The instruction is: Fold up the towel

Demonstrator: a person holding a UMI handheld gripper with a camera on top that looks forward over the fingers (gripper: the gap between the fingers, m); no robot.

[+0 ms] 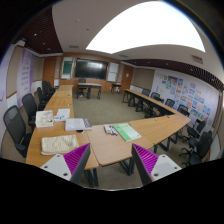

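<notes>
A cream, textured towel (58, 143) lies flat on the wooden table (100, 148), ahead of and to the left of my left finger. My gripper (110, 162) is held well above and short of the table, with its fingers wide apart. Nothing is between the magenta pads (78, 160); only the table edge and the floor show in the gap.
A green sheet (127, 131) and white papers (75, 124) lie on the same table, further in. Black chairs (15, 125) line the left side, and more chairs (200, 145) stand on the right. Long rows of tables run to a dark board (90, 68) on the far wall.
</notes>
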